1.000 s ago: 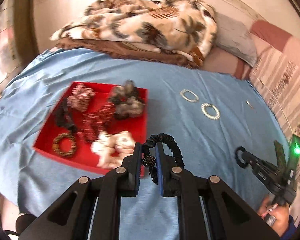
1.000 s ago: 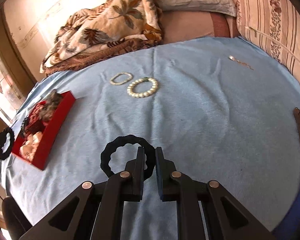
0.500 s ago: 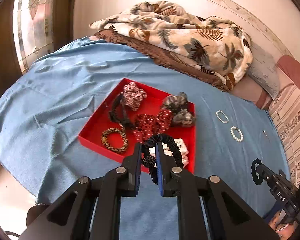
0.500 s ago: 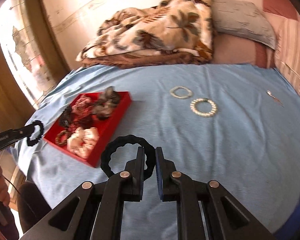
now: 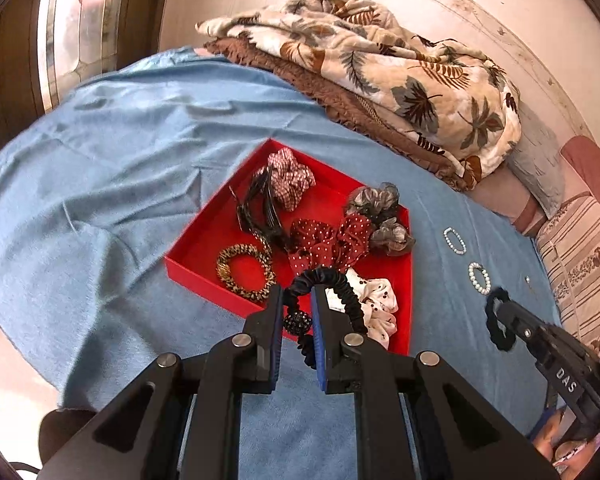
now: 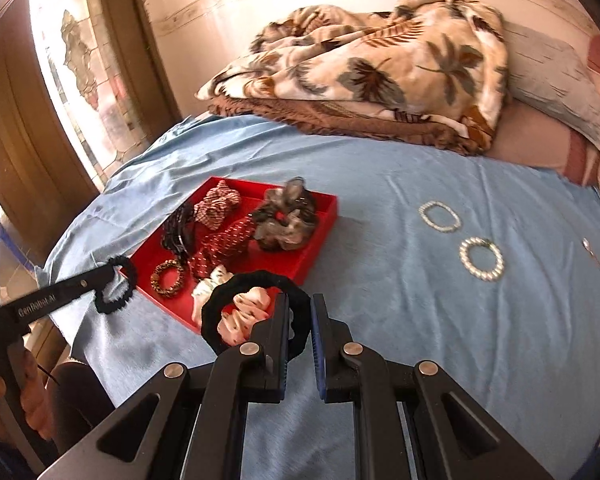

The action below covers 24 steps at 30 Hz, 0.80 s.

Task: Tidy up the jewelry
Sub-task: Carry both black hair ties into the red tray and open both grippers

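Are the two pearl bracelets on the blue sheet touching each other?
Apart. The right wrist view shows the farther bracelet and the nearer bracelet with a strip of bare blue sheet between them.

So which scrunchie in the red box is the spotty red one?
The dark red scrunchie with white dots, in the middle of the red box. The checked one, grey one and cream one aren't red with dots.

Blue-sheeted bed point(image 6: 420, 320) carries a red tray point(image 6: 320, 236), two pearl bracelets point(image 6: 482, 259), a leaf-print blanket point(image 6: 372, 68)
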Tool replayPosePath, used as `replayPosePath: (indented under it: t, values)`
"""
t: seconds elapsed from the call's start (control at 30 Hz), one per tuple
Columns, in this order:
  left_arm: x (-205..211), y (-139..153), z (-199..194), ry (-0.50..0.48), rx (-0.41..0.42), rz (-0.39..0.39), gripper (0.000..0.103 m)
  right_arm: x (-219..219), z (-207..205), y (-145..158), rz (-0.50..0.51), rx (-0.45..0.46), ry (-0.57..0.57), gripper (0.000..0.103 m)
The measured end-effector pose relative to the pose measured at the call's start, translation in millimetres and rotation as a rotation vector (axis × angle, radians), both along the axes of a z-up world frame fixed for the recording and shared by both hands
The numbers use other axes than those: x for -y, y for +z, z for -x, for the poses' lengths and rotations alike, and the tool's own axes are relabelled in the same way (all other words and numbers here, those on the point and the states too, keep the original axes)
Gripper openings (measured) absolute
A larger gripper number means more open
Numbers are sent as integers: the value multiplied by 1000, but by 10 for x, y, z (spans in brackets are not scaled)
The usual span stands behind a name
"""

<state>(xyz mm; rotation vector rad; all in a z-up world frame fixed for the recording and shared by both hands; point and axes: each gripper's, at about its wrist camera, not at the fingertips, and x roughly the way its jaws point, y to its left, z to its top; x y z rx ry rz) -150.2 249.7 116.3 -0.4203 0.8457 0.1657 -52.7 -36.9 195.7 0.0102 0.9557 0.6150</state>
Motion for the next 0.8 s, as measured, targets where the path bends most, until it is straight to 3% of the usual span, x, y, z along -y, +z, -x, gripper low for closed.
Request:
replayPosePath:
  t: [0.37,0.8]
  values:
    - [-102,-322,-382,10,-46,18,13,-842,-671,-99,17,-45,88,12]
    - [-125,-613,-604,-6,-74,11,13,-1792,-1403,-698,109,-152,172,12]
